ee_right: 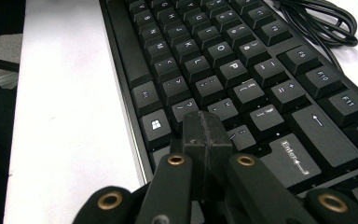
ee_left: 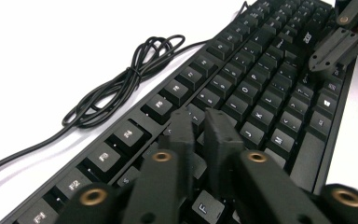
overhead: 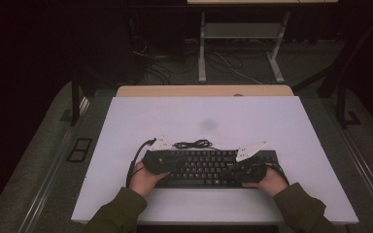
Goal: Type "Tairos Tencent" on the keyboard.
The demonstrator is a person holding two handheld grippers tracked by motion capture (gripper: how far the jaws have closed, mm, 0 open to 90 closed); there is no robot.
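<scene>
A black keyboard (overhead: 204,167) lies across the near middle of the white tabletop, its cable (overhead: 193,144) coiled just behind it. My left gripper (overhead: 161,164) hovers over the keyboard's left end, held in a hand. In the left gripper view its jaws (ee_left: 199,116) stand almost together above the letter keys (ee_left: 261,84) with nothing between them. My right gripper (overhead: 245,170) is over the right end. The right gripper view shows its jaws (ee_right: 204,119) pressed together, tips low over the keys (ee_right: 242,70) near Enter. The right gripper (ee_left: 335,46) also appears far off in the left gripper view.
The white tabletop (overhead: 199,116) has bare room behind and beside the keyboard. A wooden strip (overhead: 204,91) runs along its far edge. Beyond it lie floor cables and a metal table frame (overhead: 202,48). Olive sleeves (overhead: 119,213) enter over the near edge.
</scene>
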